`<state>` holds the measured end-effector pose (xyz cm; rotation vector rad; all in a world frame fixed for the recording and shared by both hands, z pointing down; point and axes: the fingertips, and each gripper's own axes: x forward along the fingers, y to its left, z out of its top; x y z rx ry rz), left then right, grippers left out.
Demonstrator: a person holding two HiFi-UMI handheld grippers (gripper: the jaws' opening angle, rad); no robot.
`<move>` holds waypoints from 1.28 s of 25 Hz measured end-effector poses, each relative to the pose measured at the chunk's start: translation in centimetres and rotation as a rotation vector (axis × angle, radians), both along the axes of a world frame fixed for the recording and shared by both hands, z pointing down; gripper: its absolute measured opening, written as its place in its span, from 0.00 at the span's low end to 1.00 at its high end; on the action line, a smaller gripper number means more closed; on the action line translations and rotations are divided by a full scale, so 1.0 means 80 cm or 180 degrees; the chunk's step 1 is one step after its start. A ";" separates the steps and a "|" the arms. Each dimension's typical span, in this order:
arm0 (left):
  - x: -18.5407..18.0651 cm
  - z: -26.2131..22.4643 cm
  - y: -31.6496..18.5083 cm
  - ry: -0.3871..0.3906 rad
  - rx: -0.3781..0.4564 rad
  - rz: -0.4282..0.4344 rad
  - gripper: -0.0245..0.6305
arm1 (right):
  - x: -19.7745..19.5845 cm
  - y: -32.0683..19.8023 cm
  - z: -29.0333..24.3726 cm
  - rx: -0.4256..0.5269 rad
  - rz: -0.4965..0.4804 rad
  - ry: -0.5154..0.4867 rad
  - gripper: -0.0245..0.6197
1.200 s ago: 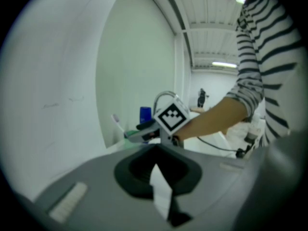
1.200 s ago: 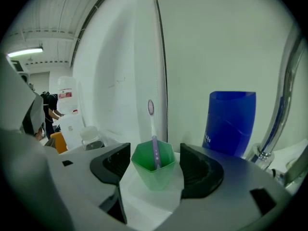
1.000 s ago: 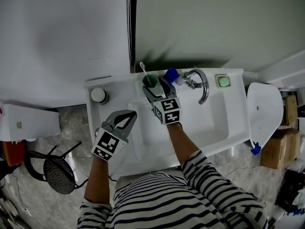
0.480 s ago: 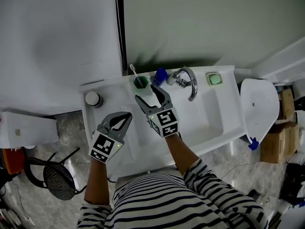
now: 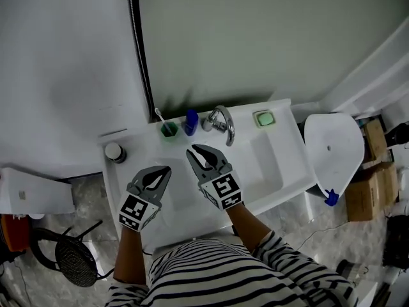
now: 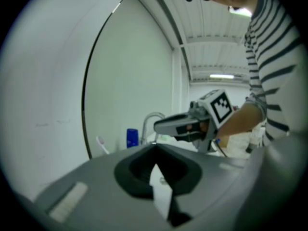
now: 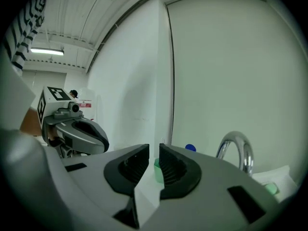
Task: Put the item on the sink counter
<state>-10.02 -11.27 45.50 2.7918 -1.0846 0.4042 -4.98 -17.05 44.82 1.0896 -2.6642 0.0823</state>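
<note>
Cup [image 5: 169, 129] stands on counter [image 5: 281, 110] ahead of right claw [image 5: 199, 151], judged delivered; its jaws have just been closing, nearly together, empty. Left claw [image 5: 165, 170] clenched, empty.

I'm looking down into a bathroom: a white sink [image 5: 265, 166] at frame centre, with chrome faucet [image 5: 222, 121], toothbrush cup [image 5: 169, 129] and green soap [image 5: 263, 118] along its back edge.

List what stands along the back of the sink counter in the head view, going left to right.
round white-lidded container → green cup with toothbrush → blue bottle → faucet → green soap dish
</note>
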 end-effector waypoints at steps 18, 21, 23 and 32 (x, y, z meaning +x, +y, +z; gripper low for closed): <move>0.112 -0.079 0.020 0.0340 0.0323 -0.0311 0.05 | 0.110 0.054 -0.081 0.0263 -0.0418 0.0004 0.07; 0.128 -0.089 0.021 0.0340 0.0372 -0.0334 0.05 | 0.126 0.062 -0.086 0.0249 -0.0487 0.0008 0.07; 0.139 -0.091 0.023 0.0354 0.0391 -0.0342 0.05 | 0.138 0.065 -0.086 0.0217 -0.0487 -0.0013 0.06; 0.189 -0.087 0.064 0.0545 0.0402 -0.0423 0.05 | 0.192 0.111 -0.084 0.0159 -0.0545 0.0014 0.05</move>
